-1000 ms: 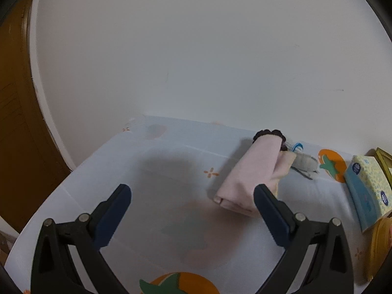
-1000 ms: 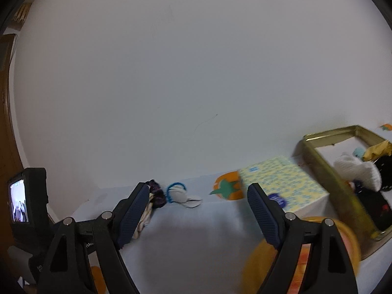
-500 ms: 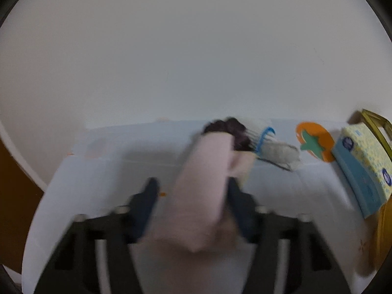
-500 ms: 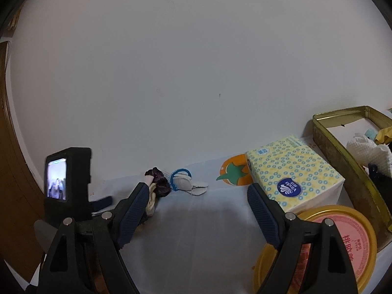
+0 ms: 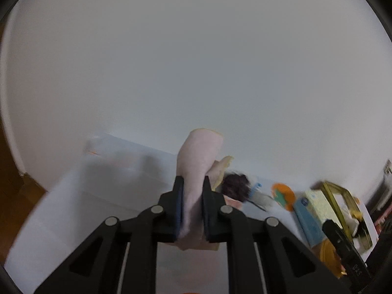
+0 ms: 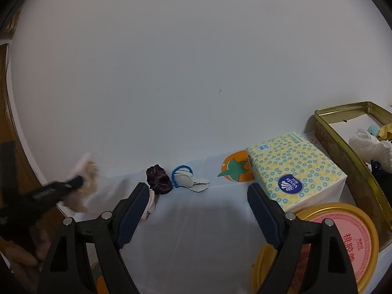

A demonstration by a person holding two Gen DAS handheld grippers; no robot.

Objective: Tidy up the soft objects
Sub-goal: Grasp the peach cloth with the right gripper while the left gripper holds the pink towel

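My left gripper (image 5: 192,183) is shut on a folded pink cloth (image 5: 199,156) and holds it lifted above the table; the right wrist view shows it blurred at the left (image 6: 83,178). A dark purple scrunchie (image 6: 158,179) and a grey-white item with a blue loop (image 6: 187,178) lie near the wall; both show in the left wrist view (image 5: 235,185). A pale pink piece (image 6: 151,202) lies by the scrunchie. My right gripper (image 6: 198,201) is open and empty above the tablecloth. A gold tin (image 6: 343,144) at the right holds several soft items.
A yellow tissue pack (image 6: 294,169) lies beside the gold tin. A round gold lid with a pink label (image 6: 343,242) lies at the front right. The white tablecloth (image 6: 196,232) has orange fruit prints. A white wall stands behind; a wooden door (image 6: 9,147) stands at the left.
My left gripper closed on the pink cloth and lifted it off the table. The right gripper shifted slightly and stayed open.
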